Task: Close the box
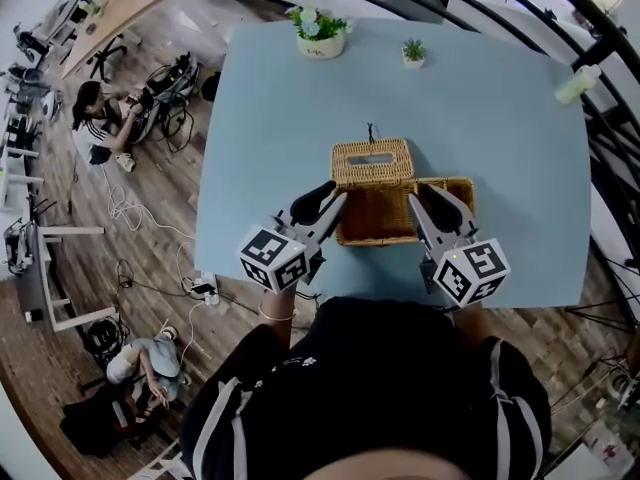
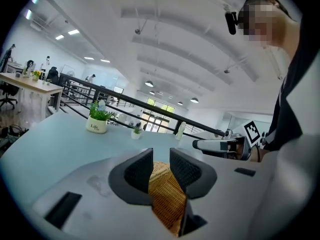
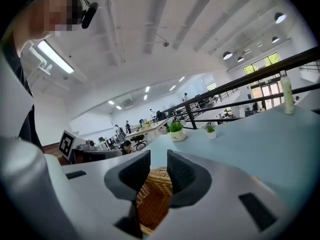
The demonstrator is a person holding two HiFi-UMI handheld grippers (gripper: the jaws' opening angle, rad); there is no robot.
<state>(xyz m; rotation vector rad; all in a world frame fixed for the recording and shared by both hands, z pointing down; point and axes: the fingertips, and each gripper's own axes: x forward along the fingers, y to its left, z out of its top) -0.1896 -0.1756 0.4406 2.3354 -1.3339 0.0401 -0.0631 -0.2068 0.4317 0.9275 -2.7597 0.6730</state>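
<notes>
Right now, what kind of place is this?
Probably a big open office, seen from a raised level: a black railing edges it, and desks and seated people show on the wooden floor below.

The box is rough woven wicker; the table is smooth, matt.

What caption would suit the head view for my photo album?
Handheld left gripper and right gripper flank an open wicker box on a blue table.

Box on table, left tool and right tool flanking it, plant behind.
</notes>
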